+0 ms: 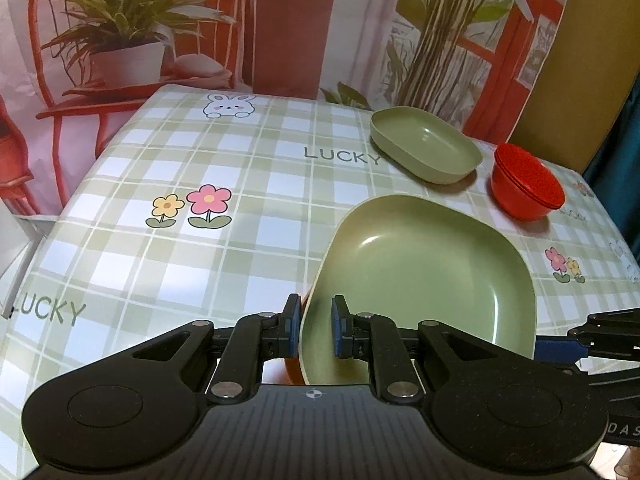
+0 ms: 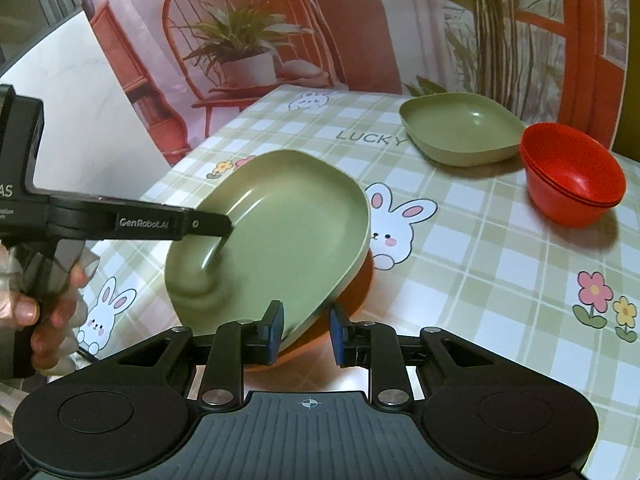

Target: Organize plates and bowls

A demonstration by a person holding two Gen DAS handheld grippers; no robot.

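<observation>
A green square plate (image 1: pixel 420 280) sits tilted on top of a red bowl (image 1: pixel 292 372); it also shows in the right wrist view (image 2: pixel 288 232), with the bowl (image 2: pixel 352 292) under it. My left gripper (image 1: pixel 316 326) straddles the plate's near rim, one finger on each side, with a gap around the rim. My right gripper (image 2: pixel 306 330) is open around the plate's opposite edge. A second green plate (image 1: pixel 426 150) and stacked red bowls (image 1: pixel 528 186) stand at the far right, also in the right wrist view (image 2: pixel 460 128) (image 2: pixel 572 182).
The table (image 1: pixel 200 184) has a green checked cloth with rabbits and flowers. A printed backdrop (image 1: pixel 280 20) with a chair and plants hangs behind it. The table's left edge drops off near a white surface (image 2: pixel 72 92).
</observation>
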